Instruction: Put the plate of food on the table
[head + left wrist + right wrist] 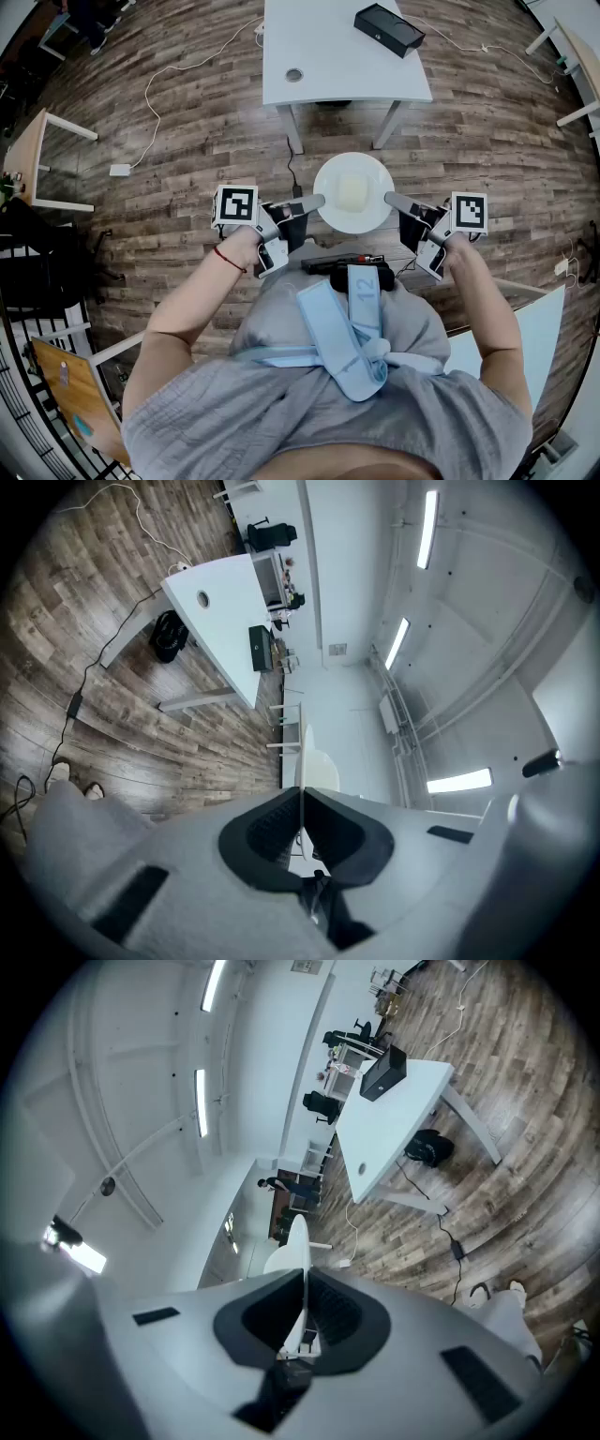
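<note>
A round white plate (361,221) carrying a pale yellow block of food (351,191) hangs over the wood floor, in front of the person's body. My left gripper (322,200) is shut on the plate's left rim and my right gripper (387,198) on its right rim. In the left gripper view the plate (302,752) shows edge-on between the shut left gripper (302,794). The right gripper view has the same plate (298,1237) edge-on, pinched in the right gripper (306,1274). The white table (328,56) stands just beyond the plate.
A black box (388,29) lies at the table's far right, and a cable hole (294,74) sits near its left front. A black bag (169,635) rests under the table. A white cable and power adapter (119,170) trail on the floor at left. Other furniture stands left (28,150) and right (581,56).
</note>
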The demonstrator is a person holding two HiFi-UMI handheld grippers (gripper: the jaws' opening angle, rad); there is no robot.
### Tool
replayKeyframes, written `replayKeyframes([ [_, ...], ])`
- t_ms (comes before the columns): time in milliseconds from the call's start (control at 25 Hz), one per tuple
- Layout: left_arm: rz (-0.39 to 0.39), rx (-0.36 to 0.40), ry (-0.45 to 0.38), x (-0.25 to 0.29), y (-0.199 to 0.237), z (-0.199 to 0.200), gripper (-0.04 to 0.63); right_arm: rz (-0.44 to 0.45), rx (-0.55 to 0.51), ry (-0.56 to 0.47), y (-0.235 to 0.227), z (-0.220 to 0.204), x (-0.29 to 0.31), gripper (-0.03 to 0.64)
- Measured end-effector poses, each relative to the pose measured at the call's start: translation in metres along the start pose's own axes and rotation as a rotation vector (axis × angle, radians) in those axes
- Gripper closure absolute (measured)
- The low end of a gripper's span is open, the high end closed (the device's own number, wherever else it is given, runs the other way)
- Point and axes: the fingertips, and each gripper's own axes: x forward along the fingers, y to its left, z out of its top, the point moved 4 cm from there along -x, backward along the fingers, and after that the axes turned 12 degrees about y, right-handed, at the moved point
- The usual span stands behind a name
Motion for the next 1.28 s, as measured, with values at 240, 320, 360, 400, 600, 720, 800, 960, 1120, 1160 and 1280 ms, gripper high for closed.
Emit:
replayKeyframes([
  [240,0.015,-0.006,0.003,0.0,0.005,-0.001,0.569,0.005,-0.001,-0.003,-0.002,0.0,0.001,0.578],
  [320,0.008,-0.003,0.005,0.001,0.003,0.0,0.569,0.004,0.001,-0.003,-0.003,0.0,0.0,0.578],
  [360,0.004,0.0,0.005,0.002,0.003,0.0,0.569,0.006,0.002,-0.004,-0.003,0.0,0.0,0.578],
  [400,0.002,0.003,0.005,0.002,0.003,0.001,0.569,0.007,0.0,-0.005,-0.003,0.0,0.001,0.578],
  [600,-0.002,0.006,0.005,0.001,0.007,0.001,0.569,0.025,0.02,-0.02,-0.005,0.0,0.001,0.578],
  [720,-0.002,0.0,0.002,0.002,0.01,0.001,0.569,0.052,0.036,-0.037,-0.007,0.001,0.0,0.578],
  [800,0.002,0.001,0.001,0.003,0.011,0.001,0.569,0.052,0.035,-0.041,-0.009,0.002,0.0,0.578],
  [960,0.011,-0.021,-0.002,0.008,0.015,-0.002,0.569,0.038,0.046,-0.037,-0.015,0.004,-0.007,0.578],
  [1120,0.007,-0.011,0.0,0.018,0.01,0.005,0.569,0.045,0.061,-0.039,-0.019,0.01,-0.014,0.578],
  [1160,0.008,-0.01,0.001,0.019,0.01,0.006,0.569,0.05,0.065,-0.043,-0.019,0.011,-0.014,0.578],
  [1280,0.012,-0.021,0.002,0.022,0.013,0.005,0.569,0.049,0.068,-0.051,-0.02,0.01,-0.017,0.578],
])
